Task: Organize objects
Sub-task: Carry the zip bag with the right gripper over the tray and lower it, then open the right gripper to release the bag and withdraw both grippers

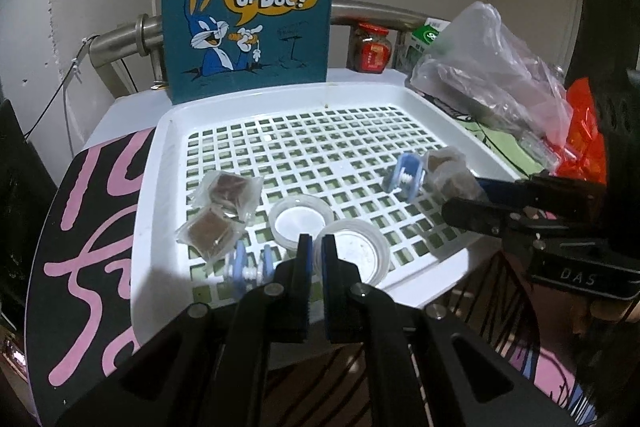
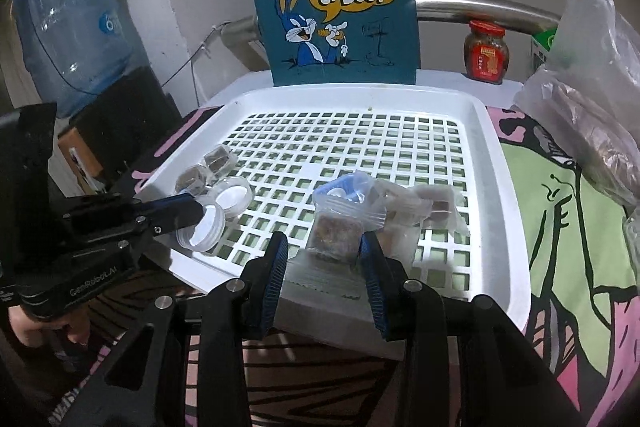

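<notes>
Hovering both my grippers over the near edge of the white slotted tray (image 1: 168, 187) right now. My left gripper (image 1: 318, 255) has its jaws pinched nearly together, and they look closed on the thin rim of the near clear cup (image 1: 356, 255). An edge pinch makes sense since the cup is too wide to straddle. My right gripper (image 2: 323, 247) has its jaws at a narrow-to-middling gap with a wrapped brown cube (image 2: 334, 239) between them. I think its clear wrapper fills the gap, so I'm calling that held, though the left pad side is hard to read.

Just left of my left jaws lies a blue-and-white spool (image 1: 248, 267). A bit farther in sit the second clear cup (image 1: 300, 223) and two more wrapped cubes (image 1: 220, 211), bunched on the left, like with like. On the right there's a pile of packets (image 2: 420, 207) and another spool (image 1: 404, 179).

At the far end, the teal cartoon bag (image 1: 248, 7) stands upright against the tray, my guess for where it all goes.
</notes>
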### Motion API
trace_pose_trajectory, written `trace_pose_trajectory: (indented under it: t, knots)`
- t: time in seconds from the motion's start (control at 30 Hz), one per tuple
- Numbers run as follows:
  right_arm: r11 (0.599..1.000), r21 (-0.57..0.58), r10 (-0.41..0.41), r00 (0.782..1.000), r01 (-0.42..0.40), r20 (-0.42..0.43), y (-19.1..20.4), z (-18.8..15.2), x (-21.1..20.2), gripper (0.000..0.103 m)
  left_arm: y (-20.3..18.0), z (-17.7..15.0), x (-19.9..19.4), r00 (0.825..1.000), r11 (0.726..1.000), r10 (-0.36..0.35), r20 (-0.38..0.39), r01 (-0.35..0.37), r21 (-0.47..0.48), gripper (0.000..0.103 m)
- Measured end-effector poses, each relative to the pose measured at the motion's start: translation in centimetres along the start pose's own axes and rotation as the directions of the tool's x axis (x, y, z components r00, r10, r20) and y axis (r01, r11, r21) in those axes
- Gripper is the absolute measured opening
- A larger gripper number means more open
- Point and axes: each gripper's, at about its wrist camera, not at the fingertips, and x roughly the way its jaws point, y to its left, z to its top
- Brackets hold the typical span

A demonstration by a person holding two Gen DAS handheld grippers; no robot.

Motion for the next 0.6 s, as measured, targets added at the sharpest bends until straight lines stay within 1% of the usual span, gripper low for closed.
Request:
trace_pose_trajectory:
  t: [0.1,0.3,0.43,0.47,0.5,0.53,0.57,0.6]
  knots:
    - [0.999,-0.028,-0.026,1.000,0.027,0.005,0.4,-0.2,-0.1,0.037,-0.2,-0.1,0.0,1.000,1.000,0.008,0.000,-0.008,0.011,0.005]
    - [0.997,-0.061,-0.052,0.999,0.053,0.008,1.0,-0.4,0.0,0.038,-0.5,-0.1,-0.2,1.000,1.000,0.012,0.013,-0.012,0.027,0.005]
    - [0.995,-0.077,-0.068,0.998,0.069,0.015,1.3,-0.6,0.0,0.038,-0.5,-0.1,-0.1,1.000,1.000,0.005,0.011,-0.006,0.028,0.006]
    - [0.995,-0.075,-0.070,0.997,0.071,0.015,1.3,-0.6,0.0,0.039,-0.5,-0.1,0.0,1.000,1.000,0.000,0.004,0.000,0.028,0.007]
    - [0.995,-0.072,-0.073,0.997,0.074,0.017,1.2,-0.6,-0.1,0.041,-0.5,-0.1,0.1,1.000,1.000,-0.003,-0.002,0.003,0.029,0.011]
    - [0.995,-0.068,-0.074,0.997,0.075,0.020,1.1,-0.6,-0.1,0.046,-0.6,-0.2,0.1,1.000,1.000,-0.002,-0.006,0.003,0.030,0.017]
    - [0.995,-0.061,-0.073,0.997,0.075,0.025,1.0,-0.6,-0.2,0.051,-0.6,-0.2,0.1,1.000,0.999,0.007,-0.002,-0.007,0.031,0.022]
    - [0.996,-0.051,-0.072,0.997,0.073,0.031,0.9,-0.6,-0.4,0.054,-0.7,-0.2,-0.1,1.000,1.000,0.006,0.000,-0.006,0.030,0.030]
